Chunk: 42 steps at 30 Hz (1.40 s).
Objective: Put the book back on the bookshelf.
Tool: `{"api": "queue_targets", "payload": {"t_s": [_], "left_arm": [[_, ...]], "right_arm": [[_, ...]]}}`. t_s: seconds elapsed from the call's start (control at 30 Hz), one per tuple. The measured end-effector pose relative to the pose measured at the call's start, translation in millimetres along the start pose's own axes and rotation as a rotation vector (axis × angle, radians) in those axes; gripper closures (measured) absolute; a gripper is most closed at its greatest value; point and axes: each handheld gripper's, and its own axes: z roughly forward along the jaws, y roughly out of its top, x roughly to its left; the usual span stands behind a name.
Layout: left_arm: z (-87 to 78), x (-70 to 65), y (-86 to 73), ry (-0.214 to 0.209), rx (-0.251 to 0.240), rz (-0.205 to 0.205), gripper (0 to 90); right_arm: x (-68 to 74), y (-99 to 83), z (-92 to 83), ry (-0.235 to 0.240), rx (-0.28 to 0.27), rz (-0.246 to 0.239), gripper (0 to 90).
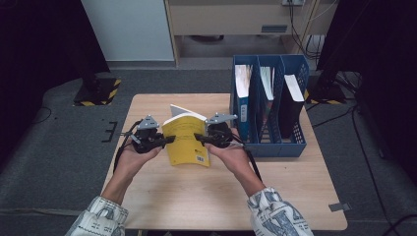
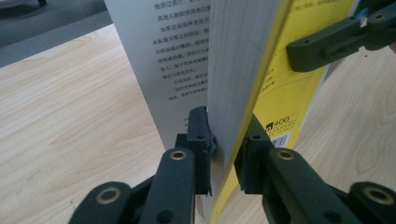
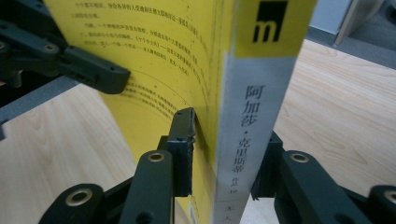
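Looking down from the high view, I see the yellow book (image 1: 186, 140) held above the wooden table (image 1: 162, 196), just left of the blue file rack (image 1: 275, 140), with the left gripper (image 1: 169, 139) and right gripper (image 1: 198, 137) clamped on opposite edges. Along the left gripper view, my jaws pinch the page edge (image 2: 233, 93). Along the right gripper view, they squeeze the spine (image 3: 252, 121), though the far pad's contact looks partly hidden.

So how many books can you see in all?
4: one yellow book held above the table between both grippers, and three standing in the blue file rack, one per slot. More might be hidden.
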Motion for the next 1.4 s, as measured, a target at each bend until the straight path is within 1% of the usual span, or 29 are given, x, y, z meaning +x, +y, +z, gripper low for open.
{"api": "queue_targets", "payload": {"t_s": [0.1, 0.33, 0.4, 0.47, 0.57, 0.7, 0.8, 0.97, 1.1, 1.17, 1.27, 1.37, 1.4], "left_arm": [[-3.2, -1.4, -4.2, -0.014, -0.013, -0.004, 74.3], [-9.5, -7.6, -16.1, -0.032, -0.06, -0.003, 68.0], [-11.6, -9.1, -18.8, -0.036, -0.061, -0.001, 66.1], [-12.9, -10.1, -21.2, -0.031, -0.052, -0.002, 64.2], [-14.3, -10.0, -26.3, -0.035, -0.051, -0.009, 63.2], [-15.2, -9.0, -31.8, -0.042, -0.067, -0.027, 62.5], [-14.9, -9.1, -34.1, -0.033, -0.071, -0.033, 59.6], [-11.4, -8.2, -39.4, -0.019, -0.078, -0.055, 49.5], [-8.0, -7.7, -44.7, -0.012, -0.081, -0.07, 46.8], [-6.9, -7.9, -48.0, -0.01, -0.087, -0.077, 46.1], [-5.4, -8.8, -54.1, 0.004, -0.085, -0.087, 41.7], [-5.9, -9.4, -63.6, 0.028, -0.084, -0.103, 38.2], [-6.1, -9.3, -67.4, 0.036, -0.081, -0.111, 37.2]], "right_arm": [[6.3, -5.5, -5.6, 0.012, -0.005, -0.022, 67.7], [16.8, -16.5, -14.4, 0.034, -0.01, -0.044, 66.7], [19.2, -19.0, -16.2, 0.043, -0.009, -0.05, 66.5], [21.1, -21.3, -17.7, 0.052, -0.01, -0.053, 66.0], [24.2, -22.9, -19.4, 0.053, -0.013, -0.062, 65.7], [26.4, -24.0, -20.6, 0.057, -0.015, -0.067, 64.6], [28.2, -24.5, -20.9, 0.062, -0.018, -0.068, 62.6], [30.2, -22.9, -20.5, 0.068, -0.032, -0.07, 56.9], [31.7, -19.9, -20.5, 0.074, -0.034, -0.078, 52.9], [32.2, -18.2, -21.1, 0.083, -0.043, -0.08, 53.0], [31.7, -15.2, -21.6, 0.097, -0.055, -0.085, 51.5], [31.2, -12.2, -22.2, 0.117, -0.058, -0.092, 50.4], [31.2, -11.4, -22.3, 0.12, -0.059, -0.09, 53.0]]}}
